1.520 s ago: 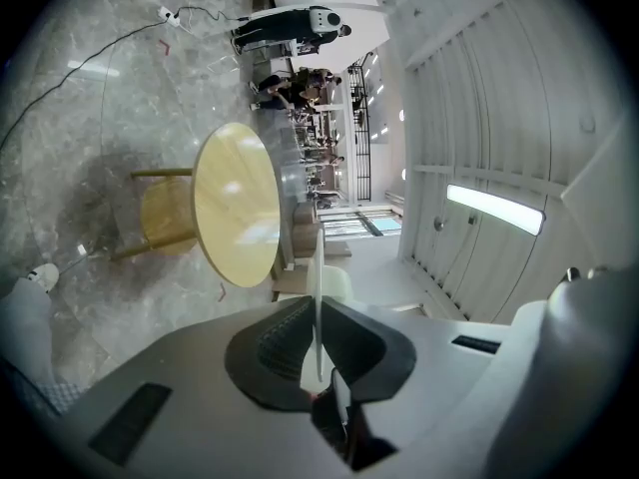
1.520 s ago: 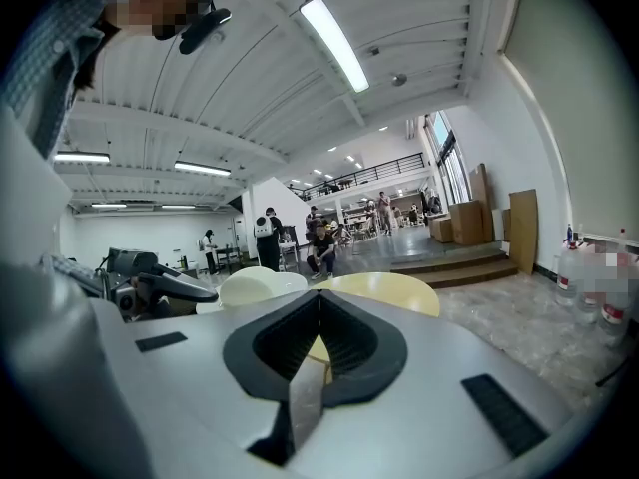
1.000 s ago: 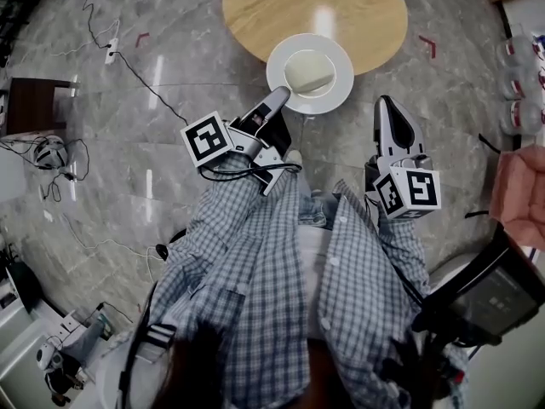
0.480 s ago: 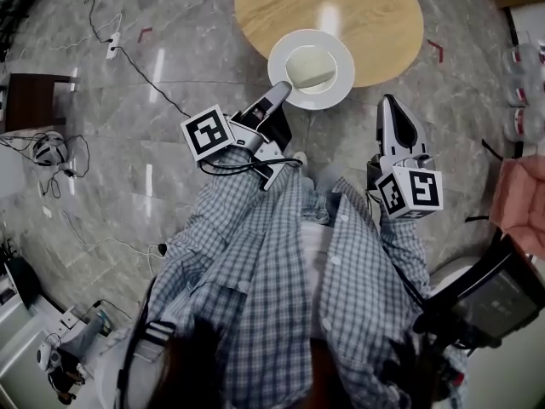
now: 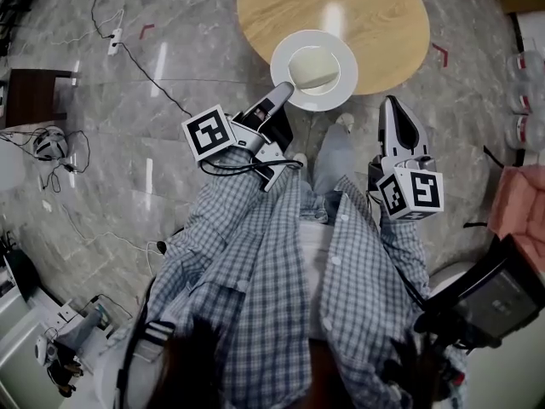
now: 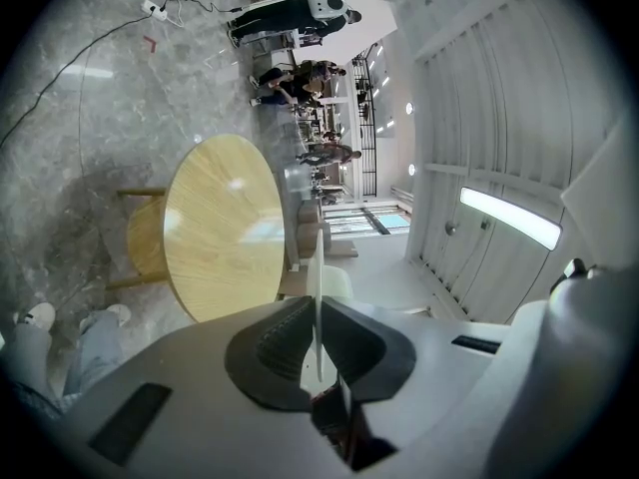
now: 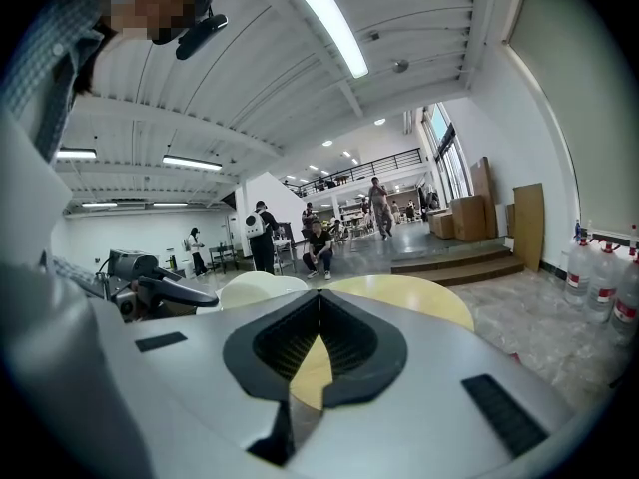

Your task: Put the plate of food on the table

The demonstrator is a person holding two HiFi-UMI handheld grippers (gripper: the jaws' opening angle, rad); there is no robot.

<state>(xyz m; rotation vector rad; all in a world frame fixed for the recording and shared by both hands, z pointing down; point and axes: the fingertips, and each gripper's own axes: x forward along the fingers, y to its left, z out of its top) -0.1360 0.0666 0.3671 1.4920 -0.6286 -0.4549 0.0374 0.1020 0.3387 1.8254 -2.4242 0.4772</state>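
Plate: a white round plate [image 5: 341, 83] sits over the near edge of the round table. Its far part is above the wooden top and its near part juts out over the floor. The views do not show whether it touches the top.
Plate contents: one pale, squarish piece of food [image 5: 312, 66] lies in the shallow well, about in the middle.
Far left: a dark cable [image 5: 140, 66] trails across the grey marble floor [image 5: 102, 169].
Left gripper: the left gripper [image 5: 285, 89] reaches up and to the right from the person's checked sleeve [image 5: 230, 220]. Its marker cube faces the head camera and its tip is at the plate's lower-left rim.
Left fingers: clenched on the plate's rim. In the left gripper view the plate appears edge-on as a thin white line pinched between the dark pads.
Table: the table [image 5: 375, 11] has a light wooden top, and the plate is the one thing seen on it.
Right gripper: the right gripper [image 5: 391, 102] points up the frame just right of the plate, apart from it, above the floor near the table's edge.
Right fingers: tips pressed together, grasping nothing. The table top shows through the small gap behind them.
Far right: clear bottles [image 5: 526, 66] stand on the floor.
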